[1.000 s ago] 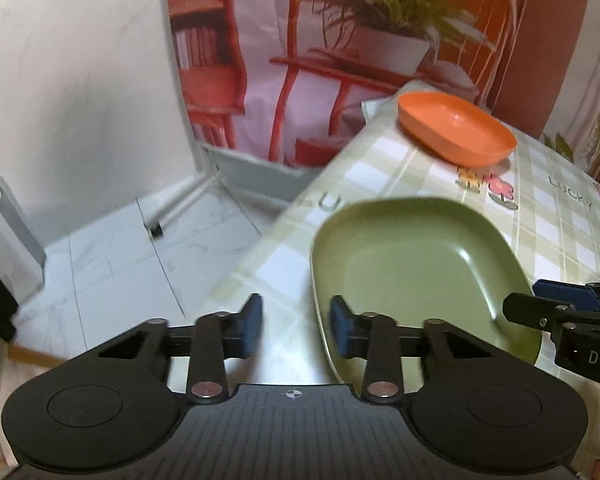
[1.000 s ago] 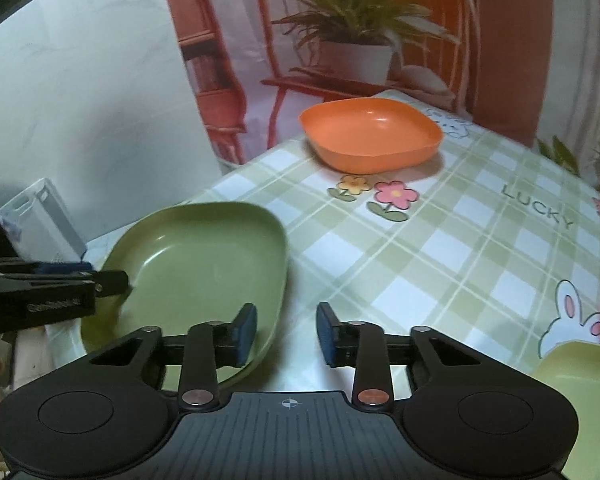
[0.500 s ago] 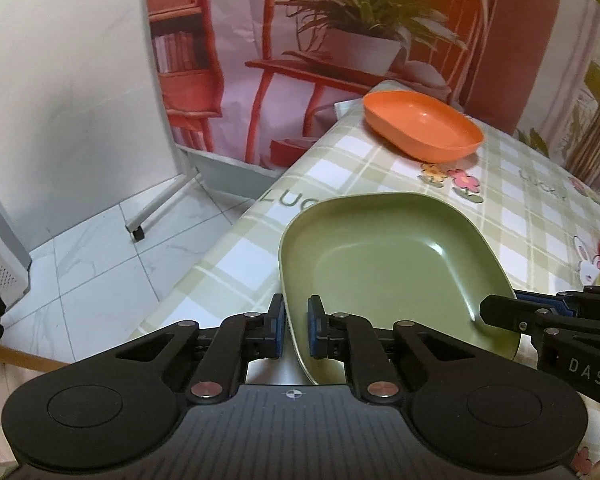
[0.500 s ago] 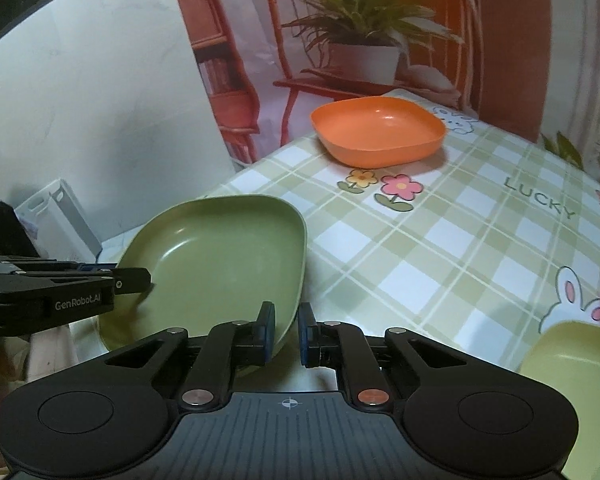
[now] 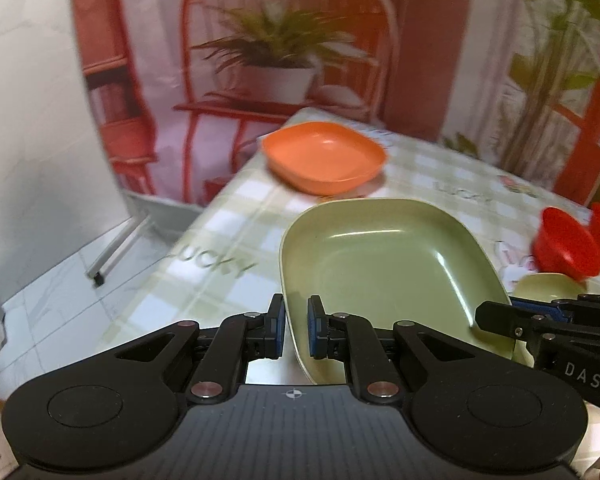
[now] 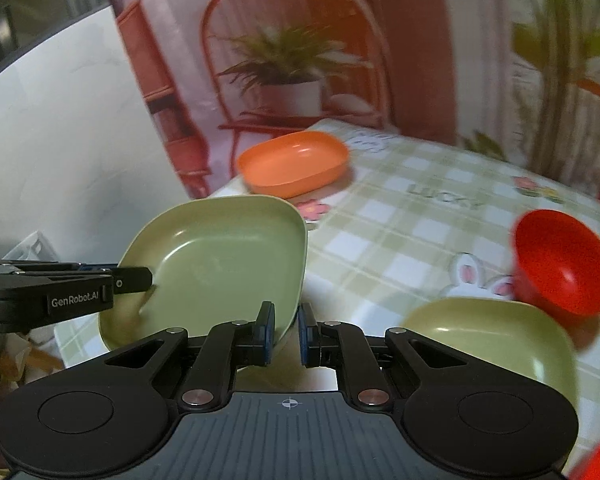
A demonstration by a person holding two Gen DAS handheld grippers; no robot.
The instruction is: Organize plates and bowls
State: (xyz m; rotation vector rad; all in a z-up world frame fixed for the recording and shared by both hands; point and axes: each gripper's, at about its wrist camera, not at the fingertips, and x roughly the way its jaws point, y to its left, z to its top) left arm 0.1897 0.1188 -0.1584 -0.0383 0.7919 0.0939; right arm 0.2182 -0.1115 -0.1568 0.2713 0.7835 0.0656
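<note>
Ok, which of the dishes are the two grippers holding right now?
The large green plate. The left gripper and right gripper each pinch its rim; the orange dish sits untouched at the table's far end.

"LUCKY" is printed on the checked tablecloth (image 5: 204, 268) near its left edge, and again, blurred, on its far part. The left gripper (image 6: 132, 280) bears "GenRobot.AI"; the right gripper (image 5: 496, 316) shows "DAS", probably cut off.

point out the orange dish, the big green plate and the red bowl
orange dish (image 5: 324, 156), left wrist view, inner floor
big green plate (image 5: 384, 260), left wrist view, inner floor
red bowl (image 6: 564, 260), right wrist view, inside wall
</note>
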